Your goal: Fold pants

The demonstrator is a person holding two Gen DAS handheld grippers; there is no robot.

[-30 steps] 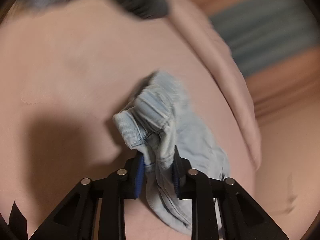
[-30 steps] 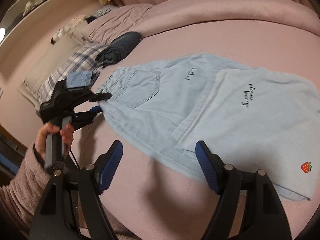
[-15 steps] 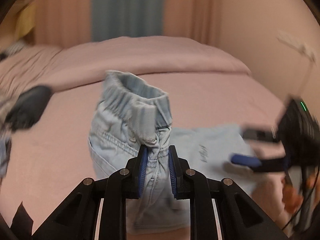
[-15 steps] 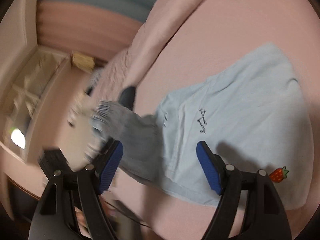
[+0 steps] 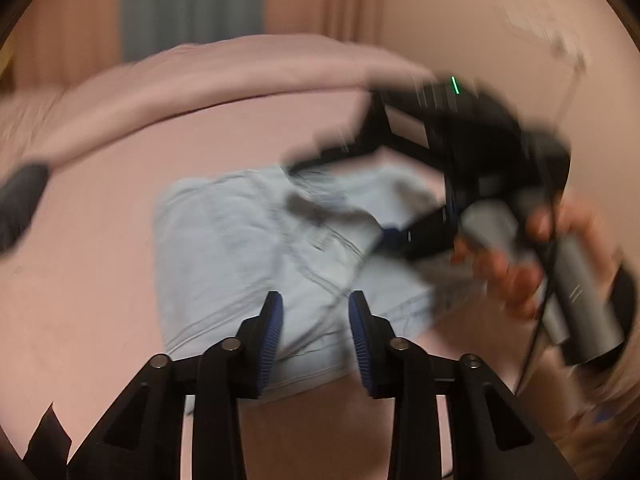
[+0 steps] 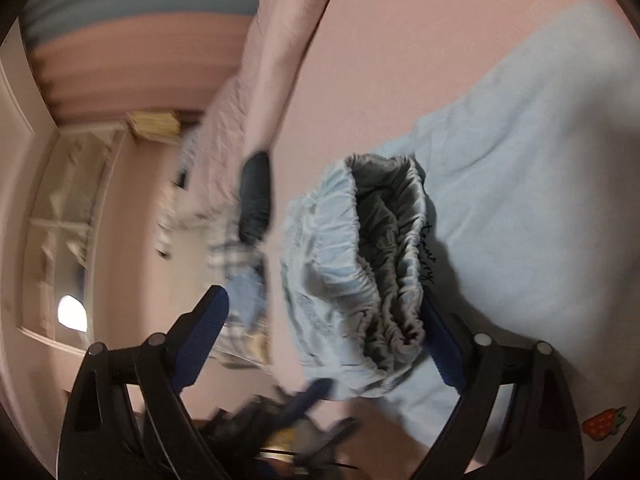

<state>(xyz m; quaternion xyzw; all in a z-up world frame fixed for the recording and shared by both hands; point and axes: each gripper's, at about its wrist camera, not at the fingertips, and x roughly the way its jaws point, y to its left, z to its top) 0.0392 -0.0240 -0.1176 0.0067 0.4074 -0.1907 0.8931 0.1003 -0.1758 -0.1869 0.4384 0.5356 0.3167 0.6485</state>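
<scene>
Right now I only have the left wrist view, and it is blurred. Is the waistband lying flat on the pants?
Observer: No. In the right wrist view the elastic waistband is bunched up with its mouth gaping, on top of the pants.
Operator: Where is the right hand-held gripper against it?
Observer: The right hand-held gripper has the waistband between its fingers, close to one side. Its jaws are opening, and I see no pinch.
Operator: Any landmark for the hem end?
Observer: A red strawberry patch shows on the cloth near one edge, away from the waistband.
</scene>
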